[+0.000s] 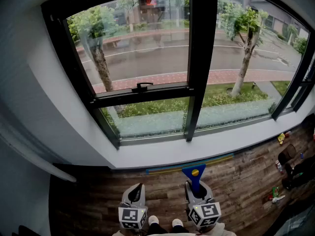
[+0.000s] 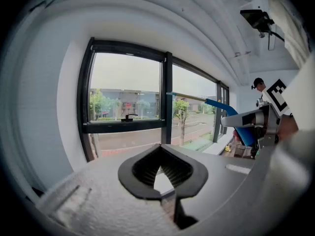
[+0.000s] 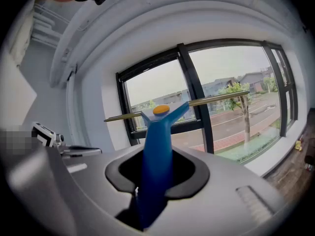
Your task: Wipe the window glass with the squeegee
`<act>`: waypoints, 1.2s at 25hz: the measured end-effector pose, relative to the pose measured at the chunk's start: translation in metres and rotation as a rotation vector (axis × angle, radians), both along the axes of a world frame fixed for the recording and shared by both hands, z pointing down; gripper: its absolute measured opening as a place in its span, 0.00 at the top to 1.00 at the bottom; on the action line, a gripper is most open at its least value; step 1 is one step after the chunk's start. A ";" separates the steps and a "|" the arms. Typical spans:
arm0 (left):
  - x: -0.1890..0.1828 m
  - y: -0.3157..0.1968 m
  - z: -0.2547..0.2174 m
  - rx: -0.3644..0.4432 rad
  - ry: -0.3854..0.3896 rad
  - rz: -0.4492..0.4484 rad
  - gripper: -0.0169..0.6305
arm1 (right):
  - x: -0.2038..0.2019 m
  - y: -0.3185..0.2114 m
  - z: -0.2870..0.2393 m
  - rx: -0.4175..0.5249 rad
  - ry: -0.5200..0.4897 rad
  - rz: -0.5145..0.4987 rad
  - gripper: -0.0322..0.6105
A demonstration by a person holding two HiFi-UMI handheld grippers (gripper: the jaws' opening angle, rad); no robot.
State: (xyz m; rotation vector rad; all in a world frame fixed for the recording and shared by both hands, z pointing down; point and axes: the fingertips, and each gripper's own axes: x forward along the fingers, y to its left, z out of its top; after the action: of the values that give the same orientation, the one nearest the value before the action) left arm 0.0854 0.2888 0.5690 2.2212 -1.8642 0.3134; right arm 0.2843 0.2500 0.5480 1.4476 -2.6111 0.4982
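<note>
Squeegee (image 1: 195,177): one. It has a blue handle with an orange dot and a long thin blade across the top. It sticks out ahead of the right gripper, and the blade is apart from the glass.
Right gripper (image 1: 195,185): one. Its jaws squeeze tight on the blue handle.
Left gripper (image 1: 137,188): one, just to the left of the right gripper. Its jaws press together at the tips with nothing between them.
Glass panes (image 1: 142,38): three ahead of the grippers. Two are ahead of the left gripper, a big one above a small one. One tall pane is ahead and to the right of the right gripper.
Window handle (image 1: 142,86): one, black, far ahead of the left gripper on the bar between the two left panes.
Edges: black frame (image 1: 201,58) bars run round every pane, and one thick bar stands far ahead of the right gripper. A white sill (image 1: 197,149) runs under the glass.
Room to move: bare wood floor (image 1: 236,181) lies between the grippers and the wall under the sill. A white wall is close on the left of the left gripper.
Small things (image 1: 276,195): a few on the floor, far right of the right gripper, too small to tell.
Writing: only black and white square marks, on two cubes (image 1: 133,217), one on each gripper.
</note>
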 end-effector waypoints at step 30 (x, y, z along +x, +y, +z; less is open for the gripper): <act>-0.007 -0.070 -0.072 0.081 -0.052 -0.020 0.97 | -0.010 -0.069 -0.050 0.074 -0.068 -0.048 0.78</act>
State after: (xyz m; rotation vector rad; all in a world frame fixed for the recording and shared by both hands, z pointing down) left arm 0.0780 0.2188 0.4965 2.2657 -1.9584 0.2996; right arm 0.2744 0.1808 0.4976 1.4097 -2.7371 0.4579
